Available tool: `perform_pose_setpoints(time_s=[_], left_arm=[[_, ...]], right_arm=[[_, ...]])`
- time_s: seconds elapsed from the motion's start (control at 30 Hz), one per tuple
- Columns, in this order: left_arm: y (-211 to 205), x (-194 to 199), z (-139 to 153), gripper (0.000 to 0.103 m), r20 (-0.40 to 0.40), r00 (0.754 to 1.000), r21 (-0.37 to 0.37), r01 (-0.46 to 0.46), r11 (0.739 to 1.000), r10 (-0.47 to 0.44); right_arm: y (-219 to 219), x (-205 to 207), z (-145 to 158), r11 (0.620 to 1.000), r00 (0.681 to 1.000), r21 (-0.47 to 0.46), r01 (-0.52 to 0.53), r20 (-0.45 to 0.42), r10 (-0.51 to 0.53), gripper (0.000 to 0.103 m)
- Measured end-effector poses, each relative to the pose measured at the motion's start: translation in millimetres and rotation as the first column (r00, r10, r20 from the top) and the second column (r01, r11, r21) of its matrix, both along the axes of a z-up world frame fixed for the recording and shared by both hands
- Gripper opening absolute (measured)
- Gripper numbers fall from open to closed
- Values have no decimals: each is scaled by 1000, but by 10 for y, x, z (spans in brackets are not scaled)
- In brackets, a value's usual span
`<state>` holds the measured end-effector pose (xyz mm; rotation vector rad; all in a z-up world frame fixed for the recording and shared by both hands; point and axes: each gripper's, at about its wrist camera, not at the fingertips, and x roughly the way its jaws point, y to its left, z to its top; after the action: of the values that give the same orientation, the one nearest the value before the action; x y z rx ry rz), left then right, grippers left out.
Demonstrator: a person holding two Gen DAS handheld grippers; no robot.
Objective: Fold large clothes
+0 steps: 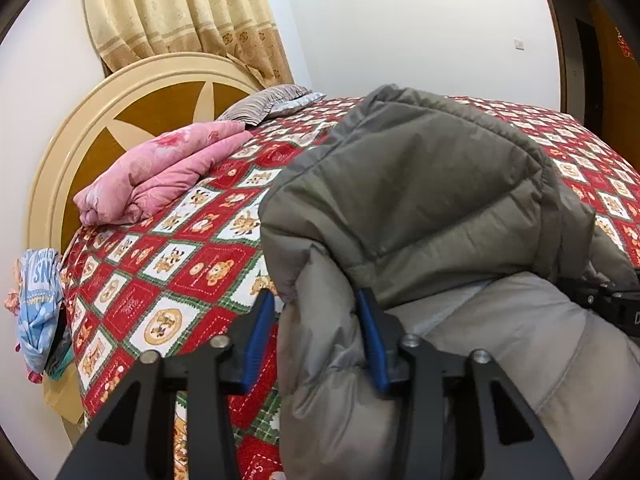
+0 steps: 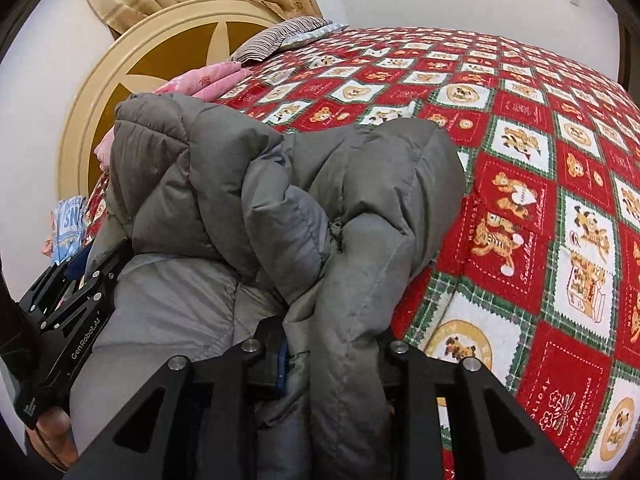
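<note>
Jacket (image 1: pixel 432 184) bunched between left gripper (image 1: pixel 316 336) fingers, on bedspread (image 1: pixel 192 256).

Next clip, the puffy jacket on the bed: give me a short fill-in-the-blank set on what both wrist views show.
1. Both grippers, left gripper and right gripper, are shut on the grey ____.
2. The jacket lies on a red bedspread printed with ____.
3. The folded quilt near the headboard is ____ in colour.

Missing words: jacket; bears; pink
</note>
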<state>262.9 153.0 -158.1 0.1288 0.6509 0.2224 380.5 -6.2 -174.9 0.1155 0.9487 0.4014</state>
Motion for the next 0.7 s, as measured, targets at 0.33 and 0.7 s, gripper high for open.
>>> perform_pose_setpoints(time_s=[0.33, 0.7], left_arm=[[19, 29, -68, 56, -6, 1000, 3, -11, 1000, 11], [230, -502, 569, 102, 95, 993, -58, -65, 996, 71]], right_arm=[[-22, 26, -95, 1000, 1000, -8, 13, -10, -13, 38], [-125, -337, 368, 997, 994, -37, 68, 86, -65, 69]])
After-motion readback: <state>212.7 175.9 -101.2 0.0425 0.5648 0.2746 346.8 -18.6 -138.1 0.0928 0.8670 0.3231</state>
